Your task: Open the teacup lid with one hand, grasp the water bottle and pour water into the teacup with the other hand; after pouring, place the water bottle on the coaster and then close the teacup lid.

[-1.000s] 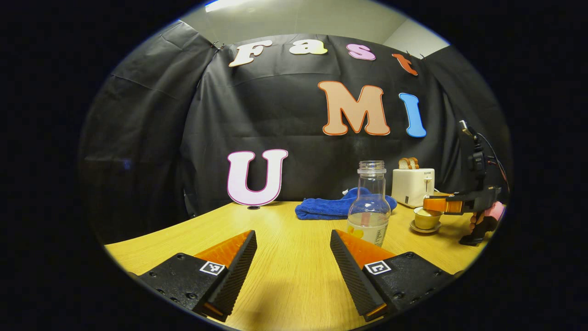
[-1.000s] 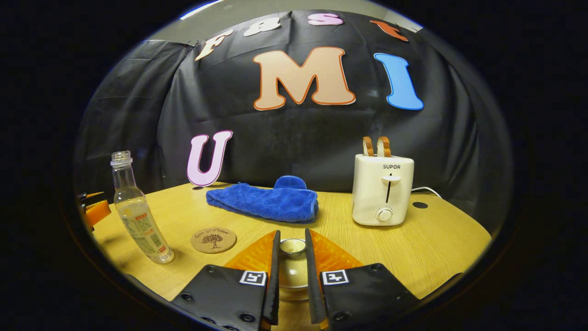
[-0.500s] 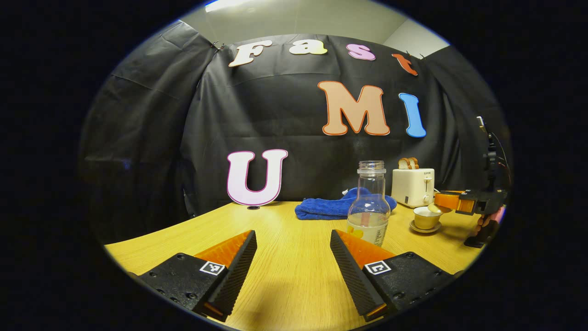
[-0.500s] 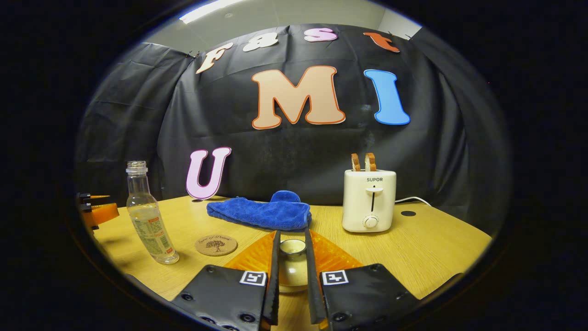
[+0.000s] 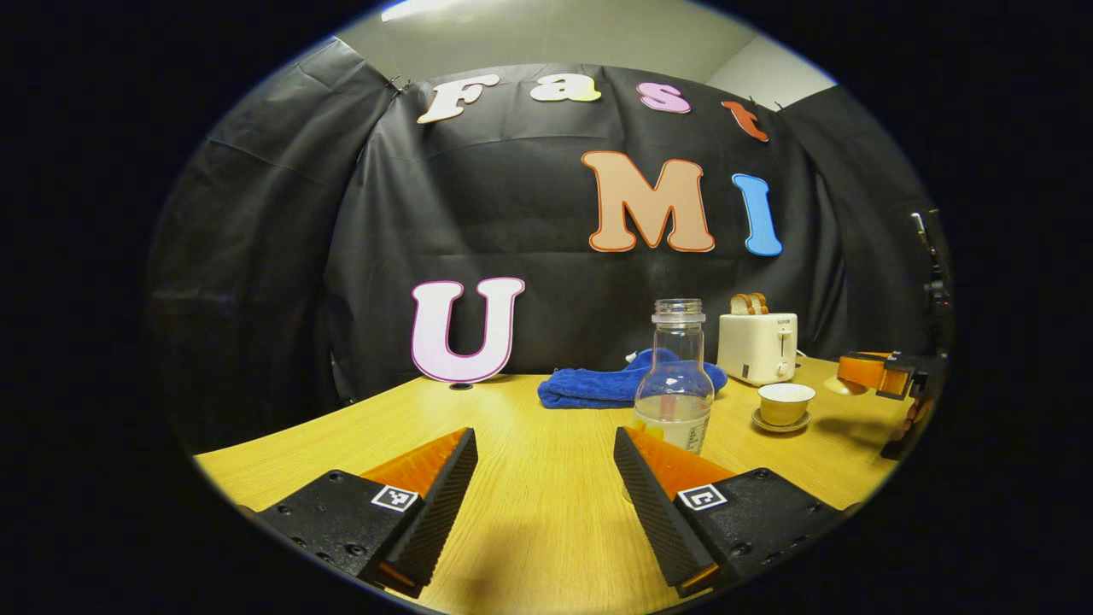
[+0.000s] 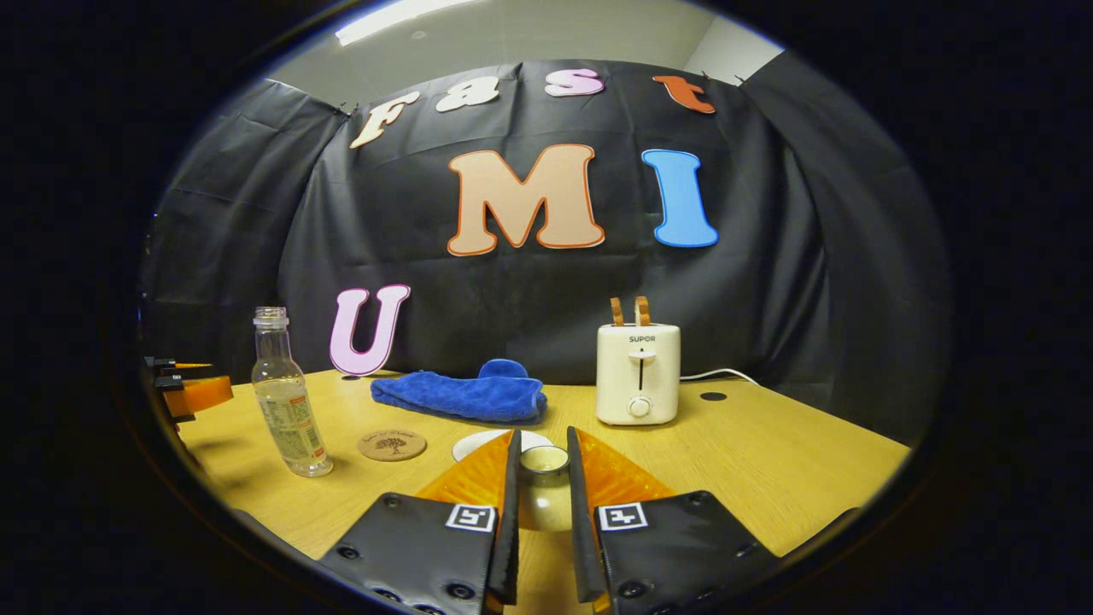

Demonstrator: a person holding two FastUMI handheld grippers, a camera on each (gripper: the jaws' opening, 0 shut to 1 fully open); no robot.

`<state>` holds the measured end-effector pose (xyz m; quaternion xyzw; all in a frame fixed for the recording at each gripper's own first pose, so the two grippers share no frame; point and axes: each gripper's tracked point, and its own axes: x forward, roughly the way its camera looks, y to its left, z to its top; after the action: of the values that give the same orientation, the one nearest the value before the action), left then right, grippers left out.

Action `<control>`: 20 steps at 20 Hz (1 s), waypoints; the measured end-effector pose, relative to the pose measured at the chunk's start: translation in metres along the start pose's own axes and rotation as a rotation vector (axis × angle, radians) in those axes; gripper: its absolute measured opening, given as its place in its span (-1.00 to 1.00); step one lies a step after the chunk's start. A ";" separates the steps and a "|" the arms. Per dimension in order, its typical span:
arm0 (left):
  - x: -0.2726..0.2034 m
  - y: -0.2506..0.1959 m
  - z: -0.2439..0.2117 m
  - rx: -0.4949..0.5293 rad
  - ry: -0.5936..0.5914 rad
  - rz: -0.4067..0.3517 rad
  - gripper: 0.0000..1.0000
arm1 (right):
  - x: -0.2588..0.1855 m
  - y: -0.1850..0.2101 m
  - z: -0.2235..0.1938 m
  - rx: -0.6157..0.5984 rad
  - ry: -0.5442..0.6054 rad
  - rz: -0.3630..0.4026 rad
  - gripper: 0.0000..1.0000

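Note:
A clear, uncapped water bottle (image 5: 675,384) with a little water stands just beyond my open left gripper (image 5: 542,478), a bit right of its gap. The beige teacup (image 5: 786,403) sits uncovered on its saucer, right of the bottle. Farther right, my right gripper (image 5: 879,374) holds the lid (image 5: 847,386) in the air. In the right gripper view, the right gripper (image 6: 543,446) is shut on the lid's knob (image 6: 544,465), and the cup's pale rim (image 6: 478,444) shows behind its left finger. The cork coaster (image 6: 392,444) lies between the bottle (image 6: 286,401) and the cup.
A blue cloth (image 5: 606,386) lies at the back of the wooden table (image 5: 529,530), and a cream toaster (image 5: 758,346) with two slices of bread stands behind the cup. The left gripper (image 6: 192,393) shows at the left edge of the right gripper view.
The right gripper has lifted the lid off the teacup and carried it up and away to the right, leaving the cup uncovered. The left gripper stays open and has barely shifted.

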<state>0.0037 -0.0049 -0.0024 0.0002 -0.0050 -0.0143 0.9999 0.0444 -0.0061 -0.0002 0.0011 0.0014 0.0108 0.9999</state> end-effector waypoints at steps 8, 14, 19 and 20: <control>-0.001 -0.039 0.001 0.001 -0.005 -0.185 0.88 | -0.030 -0.027 0.002 -0.003 -0.008 -0.079 -0.43; 0.006 -0.061 0.001 -0.009 0.005 -0.263 0.88 | -0.035 -0.032 0.003 -0.004 -0.008 -0.101 -0.41; 0.018 -0.080 -0.004 -0.006 0.027 -0.306 0.88 | -0.035 -0.033 0.001 -0.004 -0.001 -0.108 -0.41; 0.021 -0.080 -0.007 -0.005 0.041 -0.304 0.87 | -0.035 -0.033 0.002 -0.004 -0.003 -0.108 -0.40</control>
<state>0.0220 -0.0856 -0.0090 -0.0013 0.0156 -0.1655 0.9861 0.0105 -0.0398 0.0021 -0.0009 -0.0002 -0.0433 0.9991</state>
